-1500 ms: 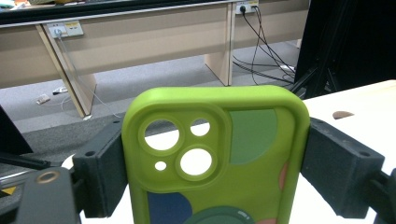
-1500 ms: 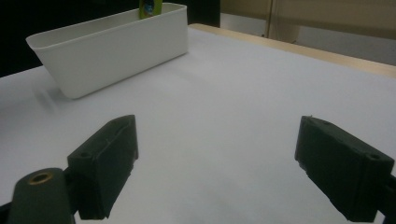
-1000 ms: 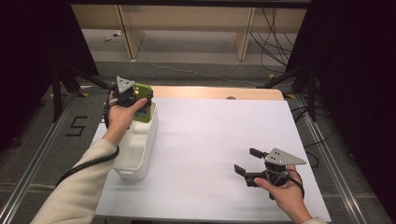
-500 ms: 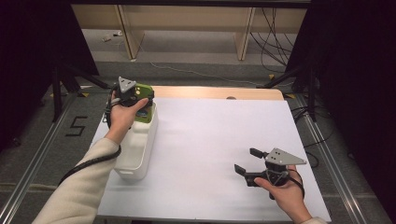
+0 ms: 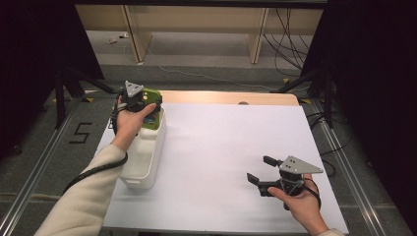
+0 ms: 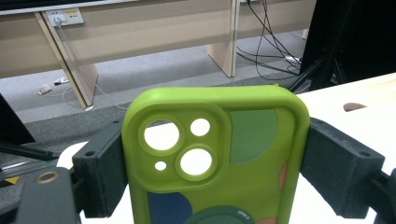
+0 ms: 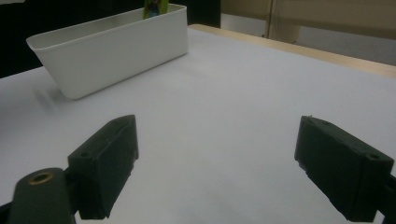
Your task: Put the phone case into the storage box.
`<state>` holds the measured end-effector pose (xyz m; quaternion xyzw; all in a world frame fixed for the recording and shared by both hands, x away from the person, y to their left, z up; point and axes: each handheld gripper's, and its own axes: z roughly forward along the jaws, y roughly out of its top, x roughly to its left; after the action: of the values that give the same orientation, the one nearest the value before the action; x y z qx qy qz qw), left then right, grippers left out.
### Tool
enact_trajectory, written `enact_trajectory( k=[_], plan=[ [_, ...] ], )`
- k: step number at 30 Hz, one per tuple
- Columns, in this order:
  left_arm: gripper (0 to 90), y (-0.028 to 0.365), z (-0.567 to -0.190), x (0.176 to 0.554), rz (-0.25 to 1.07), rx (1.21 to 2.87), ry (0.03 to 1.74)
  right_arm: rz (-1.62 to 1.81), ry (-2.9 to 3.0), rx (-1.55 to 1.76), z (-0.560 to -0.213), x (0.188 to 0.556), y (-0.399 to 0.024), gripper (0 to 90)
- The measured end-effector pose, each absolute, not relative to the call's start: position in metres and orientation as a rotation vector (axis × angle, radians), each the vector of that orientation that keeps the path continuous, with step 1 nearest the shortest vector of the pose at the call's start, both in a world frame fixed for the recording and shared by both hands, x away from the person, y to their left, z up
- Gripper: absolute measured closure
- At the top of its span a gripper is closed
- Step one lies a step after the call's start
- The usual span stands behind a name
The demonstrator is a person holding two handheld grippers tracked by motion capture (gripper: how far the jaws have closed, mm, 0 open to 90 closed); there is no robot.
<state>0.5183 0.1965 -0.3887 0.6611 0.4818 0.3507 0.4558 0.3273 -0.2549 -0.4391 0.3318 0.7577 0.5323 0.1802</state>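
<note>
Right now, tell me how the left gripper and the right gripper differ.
The left gripper is clamped on a green phone case; the right gripper stands open, holding nothing. The left gripper is above the white bin; the right gripper is low over the bare table. Both have black jaws.

In the left gripper view we lose the lower part of the green phone case [image 6: 219,158] past the bottom edge; from above, our left hand [image 5: 129,122] covers most of it.
</note>
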Motion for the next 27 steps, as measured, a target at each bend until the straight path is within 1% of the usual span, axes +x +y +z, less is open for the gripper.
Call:
enact_trajectory(
  k=[27],
  plan=[
    [16.0,0.1949,-0.3955,0.5241,0.860,1.647,1.207,1.505,2.144,0.938,-0.4394,0.3275,-0.2553,14.6]
  ],
)
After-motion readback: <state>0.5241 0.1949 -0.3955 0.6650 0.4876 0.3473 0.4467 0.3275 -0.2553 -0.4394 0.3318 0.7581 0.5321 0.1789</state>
